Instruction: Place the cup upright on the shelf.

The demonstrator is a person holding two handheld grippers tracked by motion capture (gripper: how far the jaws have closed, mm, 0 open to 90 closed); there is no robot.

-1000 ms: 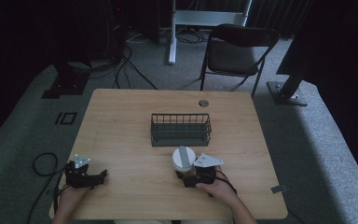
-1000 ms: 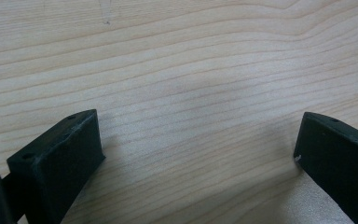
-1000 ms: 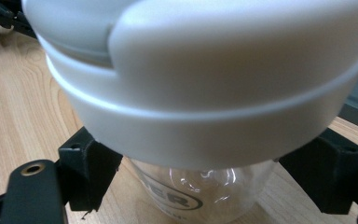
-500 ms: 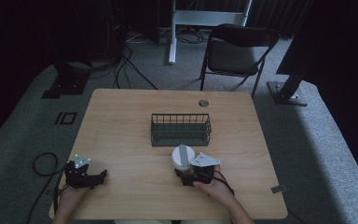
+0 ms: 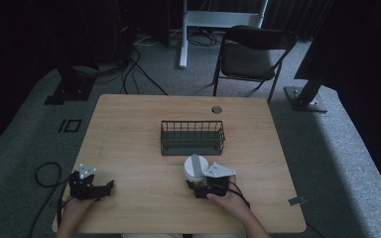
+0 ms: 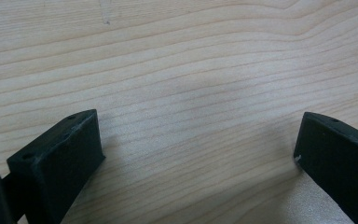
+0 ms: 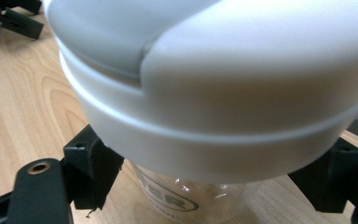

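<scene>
A clear shaker bottle [image 7: 186,198] with a broad white lid [image 7: 214,84] stands upright on the wooden table [image 5: 139,129], in front of a dark wire basket [image 5: 192,138]. My right gripper [image 7: 214,177] is shut on the bottle's clear body just below the lid, one black jaw on each side. From above, the bottle [image 5: 196,167] sits at the front right of the table with the right gripper [image 5: 198,184] behind it in the person's hand. My left gripper [image 5: 106,187] rests low at the front left, and the left gripper [image 6: 198,144] is open over bare wood.
The wire basket looks empty and stands at the table's middle. A small round grommet [image 5: 217,109] is set near the far edge. A black folding chair [image 5: 250,54] stands beyond the table, and cables [image 5: 44,173] trail on the floor at left.
The right gripper and the bottle shifted slightly left and back again, ending about where they started. The left gripper has stayed put.
</scene>
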